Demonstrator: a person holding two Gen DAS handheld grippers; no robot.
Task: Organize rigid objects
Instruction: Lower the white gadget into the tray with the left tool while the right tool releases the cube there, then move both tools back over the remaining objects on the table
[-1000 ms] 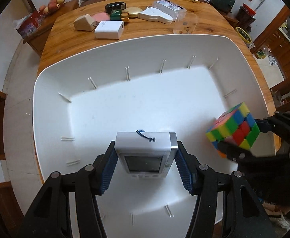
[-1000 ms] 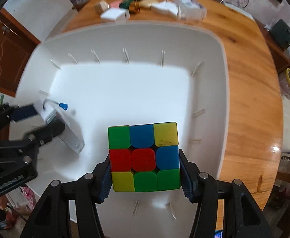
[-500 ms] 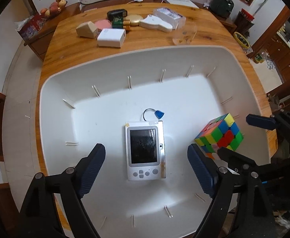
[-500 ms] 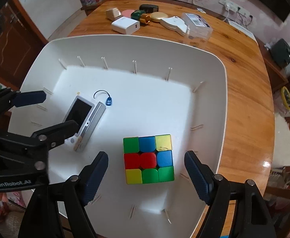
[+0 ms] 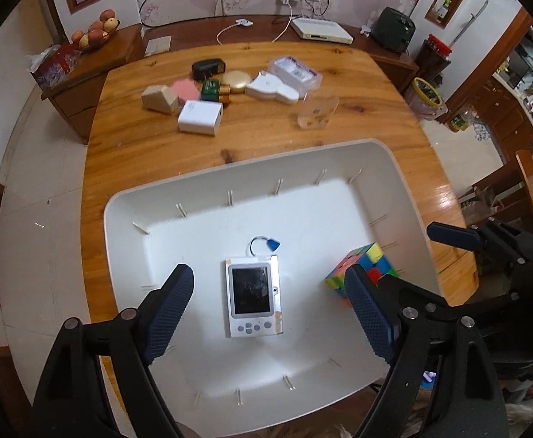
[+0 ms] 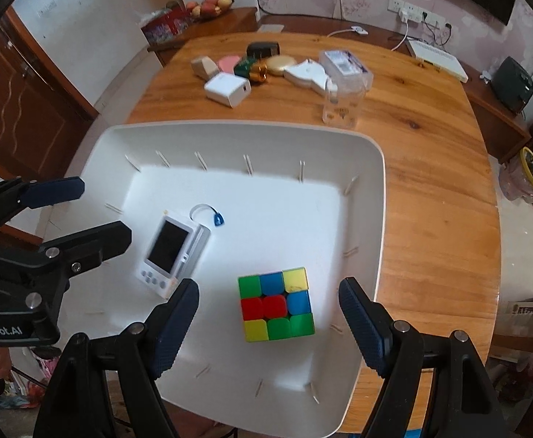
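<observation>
You've got a white tray [image 5: 120,241] on an orange-brown wood table [image 5: 266,138]. Cube [image 6: 276,304] top: green, blue, yellow / red, red, blue / yellow, green, green. White handheld device [image 5: 254,301], dark screen, blue tag.

Both cameras ride on hand-held grippers and look steeply down along their own fingers into the white tray [image 5: 127,219] from close above. The left wrist view has the handheld device [image 5: 253,297] between its fingers and the puzzle cube [image 5: 368,262] beyond its right finger. The right wrist view has the cube between its fingers. Both views share the tray, each other's gripper, and the wooden table [image 6: 430,168] beyond the fingertips.
</observation>
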